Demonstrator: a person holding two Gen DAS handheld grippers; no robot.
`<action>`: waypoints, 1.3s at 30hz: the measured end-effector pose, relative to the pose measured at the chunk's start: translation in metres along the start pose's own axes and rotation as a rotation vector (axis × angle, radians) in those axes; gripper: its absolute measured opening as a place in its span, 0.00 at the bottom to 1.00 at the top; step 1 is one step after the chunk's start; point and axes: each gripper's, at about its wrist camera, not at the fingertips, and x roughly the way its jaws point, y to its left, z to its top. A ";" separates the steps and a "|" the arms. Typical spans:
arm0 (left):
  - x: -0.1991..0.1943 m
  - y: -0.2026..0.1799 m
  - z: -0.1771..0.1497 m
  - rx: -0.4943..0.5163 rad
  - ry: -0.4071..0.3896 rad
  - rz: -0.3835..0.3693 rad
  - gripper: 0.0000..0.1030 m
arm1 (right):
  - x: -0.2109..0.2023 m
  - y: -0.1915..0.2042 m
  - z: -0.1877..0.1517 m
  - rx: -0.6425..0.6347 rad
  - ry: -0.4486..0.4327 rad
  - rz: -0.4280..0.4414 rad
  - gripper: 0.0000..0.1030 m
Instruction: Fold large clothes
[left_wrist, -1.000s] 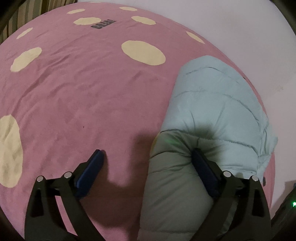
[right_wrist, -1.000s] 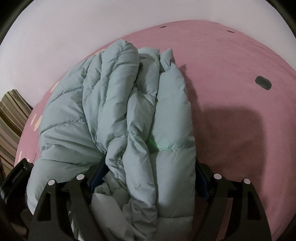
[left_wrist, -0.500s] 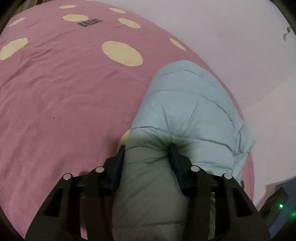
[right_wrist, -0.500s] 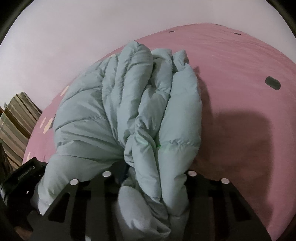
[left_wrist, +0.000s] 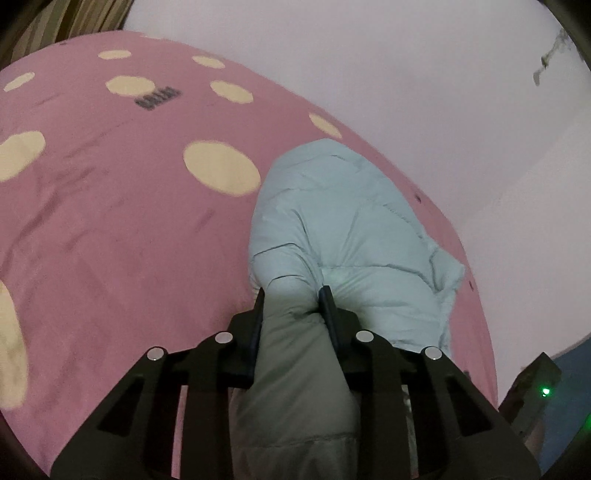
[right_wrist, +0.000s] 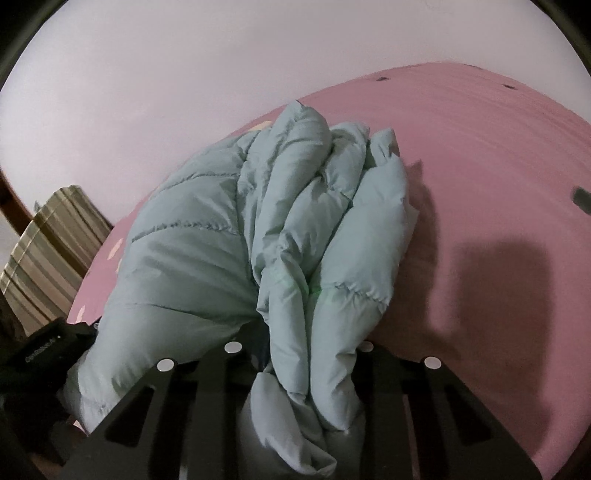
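Both grippers, left and right, have closed from open onto the jacket; it is now clamped, ready for lifting and folding.

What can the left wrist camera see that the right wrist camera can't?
Only the left wrist view shows the big cream spots on the pink bedspread, a dark printed label and a small green light.

Only the right wrist view shows the jacket's bunched folds and a striped cloth at the left.

Both show the light blue puffy jacket on the pink bedspread by a pale wall. The left tool and the right tool are each shut on it.
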 end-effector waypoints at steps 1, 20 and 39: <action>-0.004 0.005 0.006 -0.010 -0.012 0.004 0.26 | 0.003 0.008 0.003 -0.008 -0.001 0.015 0.23; 0.012 0.091 0.046 -0.102 0.002 0.117 0.26 | 0.068 0.076 0.001 -0.114 0.081 0.043 0.23; 0.007 0.089 0.045 -0.031 -0.028 0.213 0.45 | 0.069 0.080 0.005 -0.083 0.080 0.013 0.38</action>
